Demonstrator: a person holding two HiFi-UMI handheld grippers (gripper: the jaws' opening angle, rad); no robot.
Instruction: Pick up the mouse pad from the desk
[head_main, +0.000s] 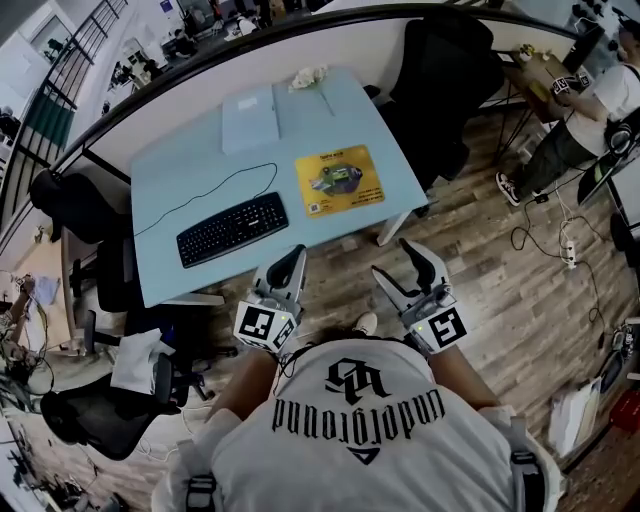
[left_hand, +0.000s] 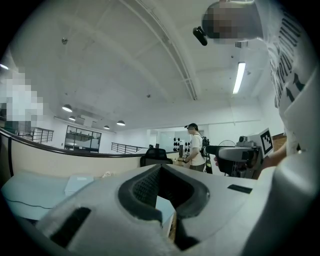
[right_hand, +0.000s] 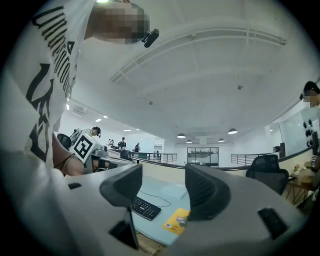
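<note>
Head view: approach step. Yellow mouse pad (head_main: 340, 179) lies flat on desk (head_main: 180, 170), right of keyboard (head_main: 232, 228), untouched. Right gripper (head_main: 392, 258) jaws apart, empty. Left gripper (head_main: 297, 252) jaws together, empty. Both short of desk edge. Next, prob.: reach fwd, get jaw under pad edge.

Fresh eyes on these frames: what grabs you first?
The yellow mouse pad pops against the pale blue desk, right of a black keyboard. Near the desk's front edge, the left hand-held gripper is shut and the right hand-held gripper open, empty.
</note>
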